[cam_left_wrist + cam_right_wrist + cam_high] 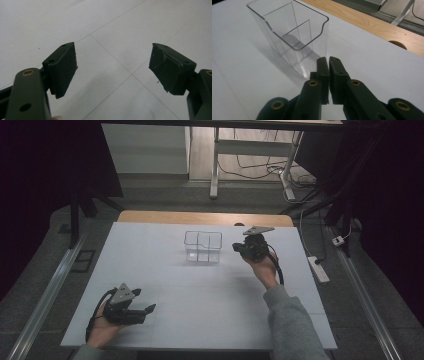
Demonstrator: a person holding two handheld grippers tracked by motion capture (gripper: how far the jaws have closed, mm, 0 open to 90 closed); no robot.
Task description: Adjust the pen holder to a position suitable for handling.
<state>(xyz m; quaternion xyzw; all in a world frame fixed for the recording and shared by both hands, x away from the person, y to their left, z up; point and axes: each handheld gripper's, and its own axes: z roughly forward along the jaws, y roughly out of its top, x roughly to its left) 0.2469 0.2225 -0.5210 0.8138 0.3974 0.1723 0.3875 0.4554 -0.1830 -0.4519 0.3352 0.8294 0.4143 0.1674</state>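
**Right gripper nearly closed beside the clear bin, left gripper spread wide**

The right gripper [239, 248] is held above the white table sheet, just to the right of the clear, divided plastic bin [203, 246]. In the right gripper view its two black jaws are seen almost pressed together, with only a thin slit left between the pads, and nothing is gripped between them [328, 65]. The tips are pointed at the near corner of the clear bin [294, 32] and are seen close to its wall, though contact cannot be confirmed. The grey three-cornered plate on top of this gripper is seen level in the high view, and the hand and grey sleeve are seen reaching up from the lower right.

The left gripper [145, 310] is held low over the table, well apart from the bin, toward the near left corner of the sheet. Its jaws are spread wide [113, 66], and only bare sheet with faint crossing seam lines is seen between the pads; nothing is held or touched.

The bin is stood upright near the middle of the far half of the white table sheet [210, 305]. An inner partition is seen dividing it into compartments, and all appear empty. Beyond the bin, a strip of light wooden tabletop [200, 217] is left uncovered along the far edge, with a round hole [397, 44] seen in it to the right of the bin. Nothing stands between the right gripper and the bin.
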